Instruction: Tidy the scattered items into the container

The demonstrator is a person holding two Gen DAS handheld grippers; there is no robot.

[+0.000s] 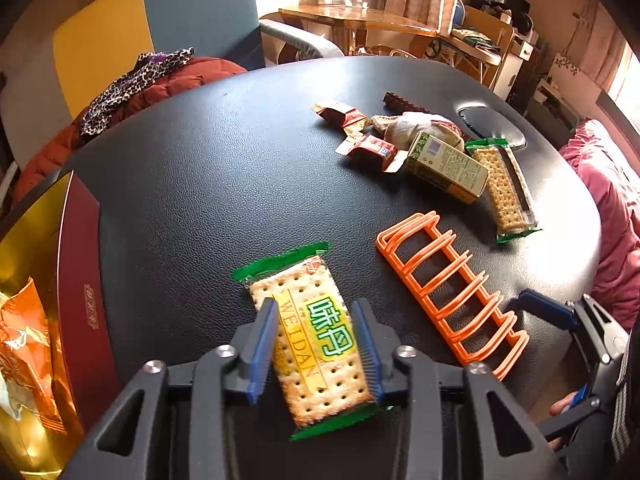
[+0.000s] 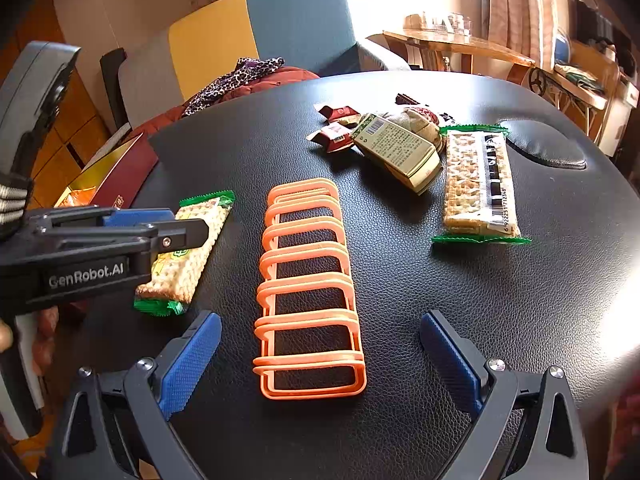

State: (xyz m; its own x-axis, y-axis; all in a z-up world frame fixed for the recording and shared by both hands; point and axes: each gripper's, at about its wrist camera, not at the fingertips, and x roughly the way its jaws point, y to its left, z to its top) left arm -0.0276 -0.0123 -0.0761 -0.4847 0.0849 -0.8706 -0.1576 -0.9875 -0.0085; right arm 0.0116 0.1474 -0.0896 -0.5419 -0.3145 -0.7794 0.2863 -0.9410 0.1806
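My left gripper (image 1: 316,344) is shut on a green-edged cracker pack (image 1: 310,336), its blue pads on the pack's two long sides; it also shows in the right wrist view (image 2: 188,252), held just over the black table. My right gripper (image 2: 320,364) is open and empty, its jaws standing on either side of the near end of an orange plastic rack (image 2: 308,284). A second cracker pack (image 2: 478,186), a green-and-cream box (image 2: 398,152), red candy wrappers (image 2: 334,128) and a pale bag (image 2: 420,120) lie at the far side. The red box with gold lining (image 1: 76,304) sits at the left.
The round black table (image 1: 192,184) ends near the red box on the left. An orange snack bag (image 1: 28,356) lies inside the box. A red coat and leopard cloth (image 1: 132,84) rest on a chair behind. A black pad (image 2: 548,144) lies at the far right.
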